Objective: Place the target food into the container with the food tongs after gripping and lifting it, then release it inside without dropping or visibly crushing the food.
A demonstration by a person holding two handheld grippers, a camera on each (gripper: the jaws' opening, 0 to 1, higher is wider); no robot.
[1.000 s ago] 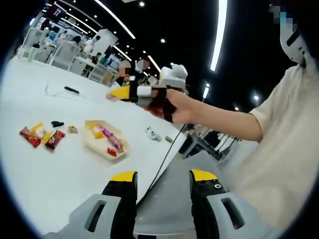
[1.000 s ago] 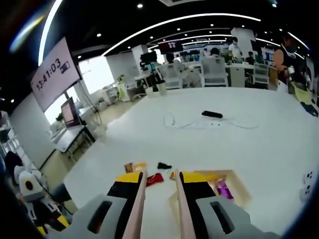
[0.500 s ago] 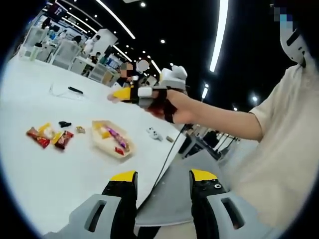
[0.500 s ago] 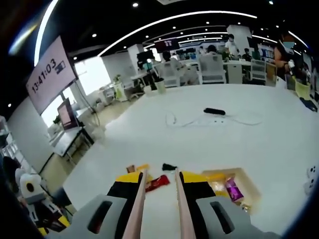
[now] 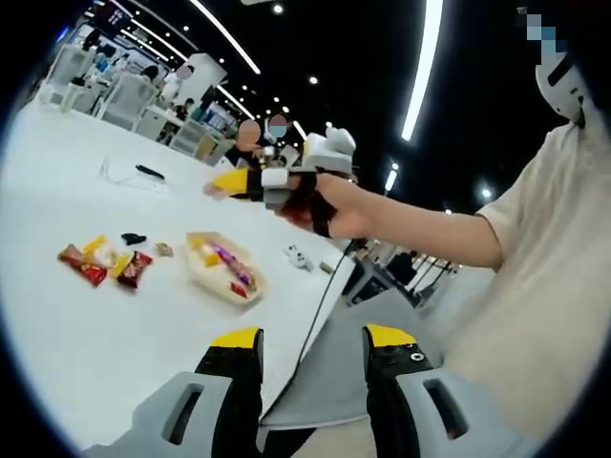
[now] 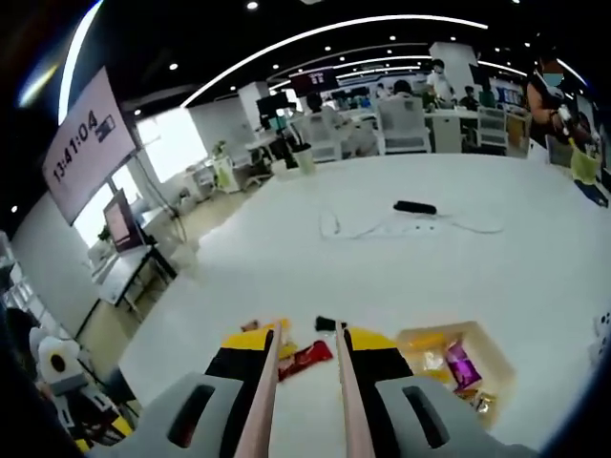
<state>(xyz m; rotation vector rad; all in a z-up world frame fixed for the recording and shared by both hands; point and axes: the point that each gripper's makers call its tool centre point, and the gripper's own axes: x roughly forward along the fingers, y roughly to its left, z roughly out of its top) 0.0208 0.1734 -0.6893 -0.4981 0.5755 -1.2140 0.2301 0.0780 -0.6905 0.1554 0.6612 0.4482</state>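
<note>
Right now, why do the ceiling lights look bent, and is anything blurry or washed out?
Fisheye bending: in the right gripper view the ceiling strips arc and the table bulges; its far side glares near-white. In the left gripper view the strip curves less, the tray and snacks stay fairly sharp, and the person's sleeve near the edge is stretched and soft.

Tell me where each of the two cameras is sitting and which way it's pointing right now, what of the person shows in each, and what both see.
Left gripper view: rides the left gripper, off the white table's edge, looking across it; shows the person's arm holding the right gripper above the table.
Right gripper view: rides the right gripper with tongs between its jaws, above the table, facing the far desks; no body part shows.
Shared: the tray, the snack packets, the black cable.
</note>
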